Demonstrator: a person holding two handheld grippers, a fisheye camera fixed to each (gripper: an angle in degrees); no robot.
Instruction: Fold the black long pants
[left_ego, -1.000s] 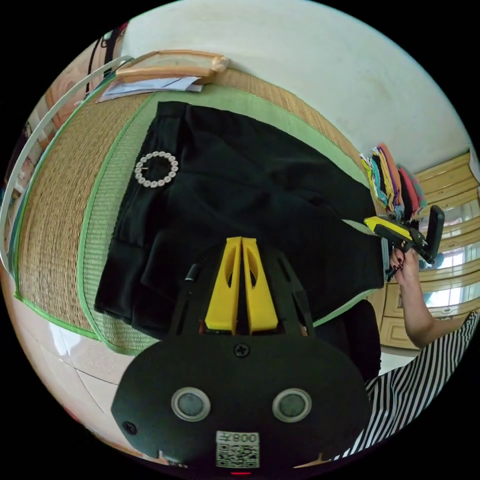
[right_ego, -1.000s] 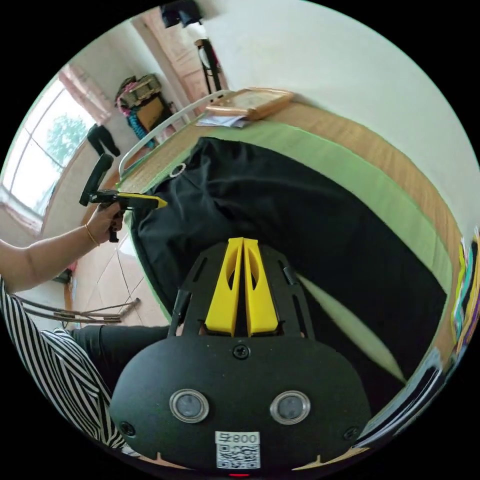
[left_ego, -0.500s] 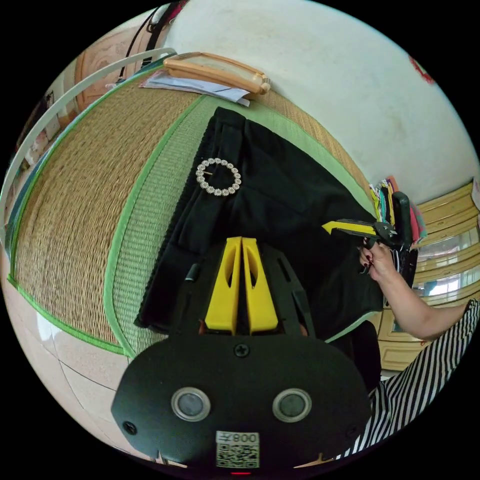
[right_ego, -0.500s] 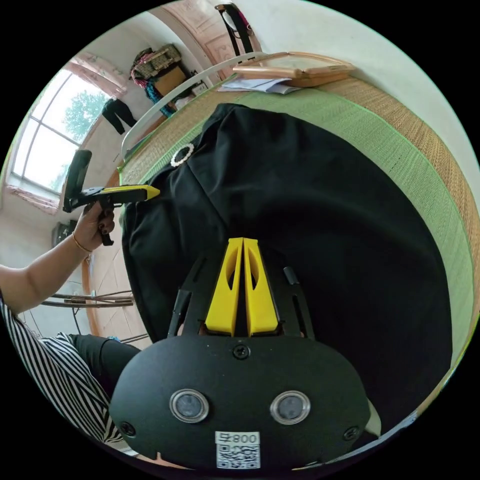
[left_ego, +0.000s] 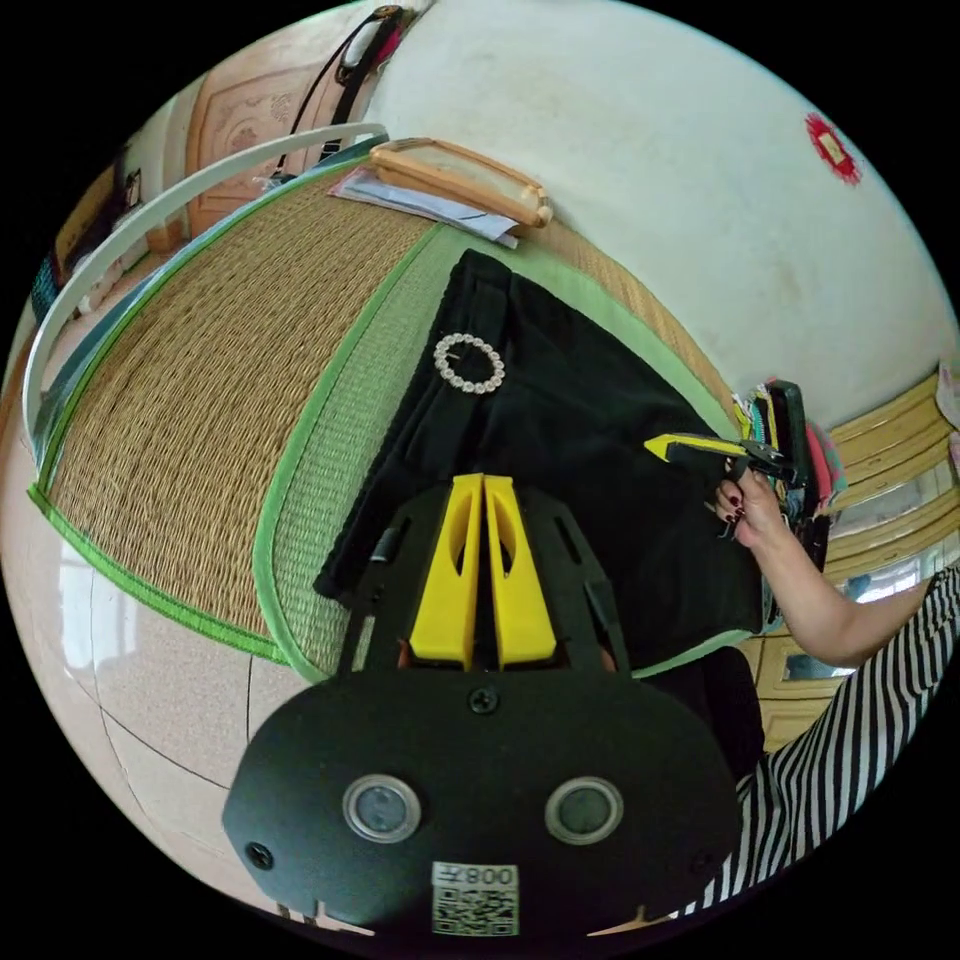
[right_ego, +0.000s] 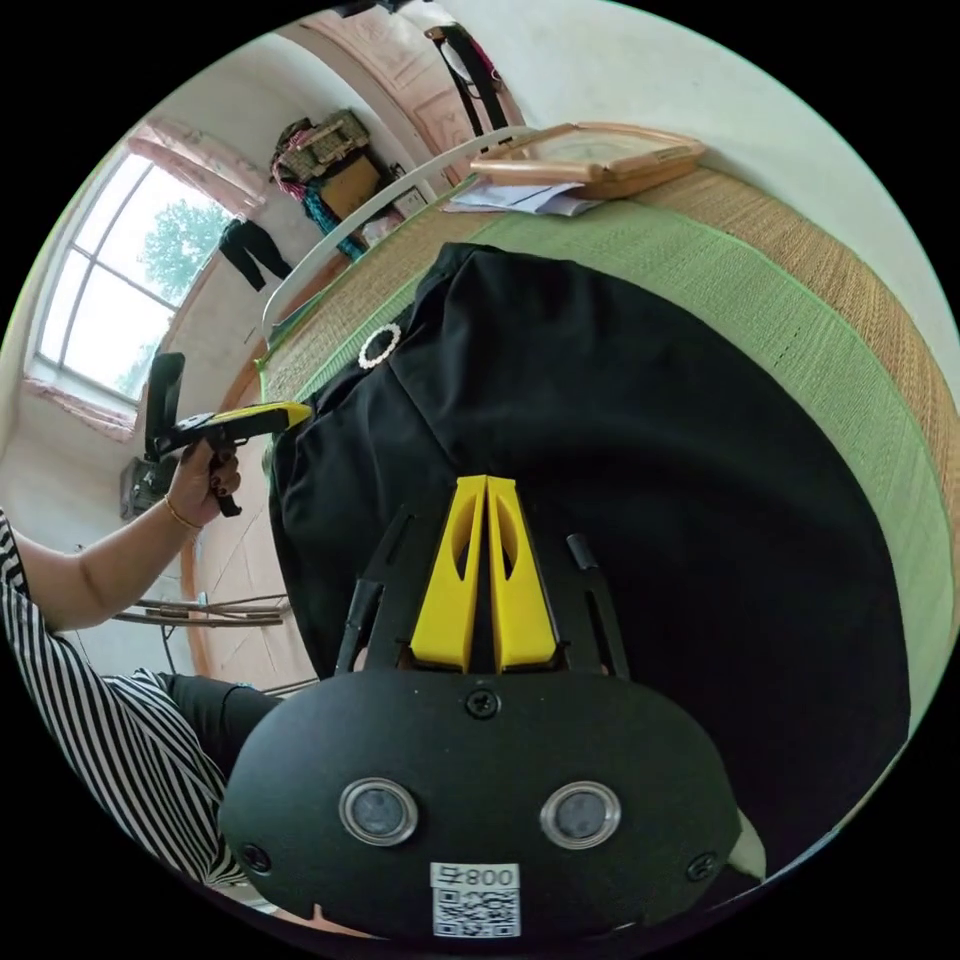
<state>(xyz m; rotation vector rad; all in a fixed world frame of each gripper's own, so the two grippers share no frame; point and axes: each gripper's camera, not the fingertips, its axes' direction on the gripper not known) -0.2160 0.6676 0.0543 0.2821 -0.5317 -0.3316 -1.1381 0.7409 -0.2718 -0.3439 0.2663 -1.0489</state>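
The black long pants (left_ego: 560, 440) lie folded on a green-edged straw mat (left_ego: 200, 400), with a round rhinestone buckle (left_ego: 469, 362) at the waist end. My left gripper (left_ego: 485, 480) hovers shut over the near edge of the pants with nothing between its jaws. In the left gripper view the right gripper (left_ego: 652, 444) is held in a hand (left_ego: 745, 505) above the far end of the pants. My right gripper (right_ego: 486, 481) is shut above the broad black cloth (right_ego: 650, 480). The buckle (right_ego: 379, 346) and the left gripper (right_ego: 303, 409) show at the left of the right gripper view.
A wooden picture frame (left_ego: 460, 180) and papers (left_ego: 430, 200) lie at the mat's far corner by the wall. A white rail (left_ego: 150, 210) runs along one side. A stack of coloured clothes (left_ego: 790, 430) stands past the pants. A tiled floor (left_ego: 130, 690) lies below the mat.
Both cameras have swung, so the mat and frame sit differently. The right gripper has come in over the pants. The strip of mat seen through the cloth a second ago is covered.
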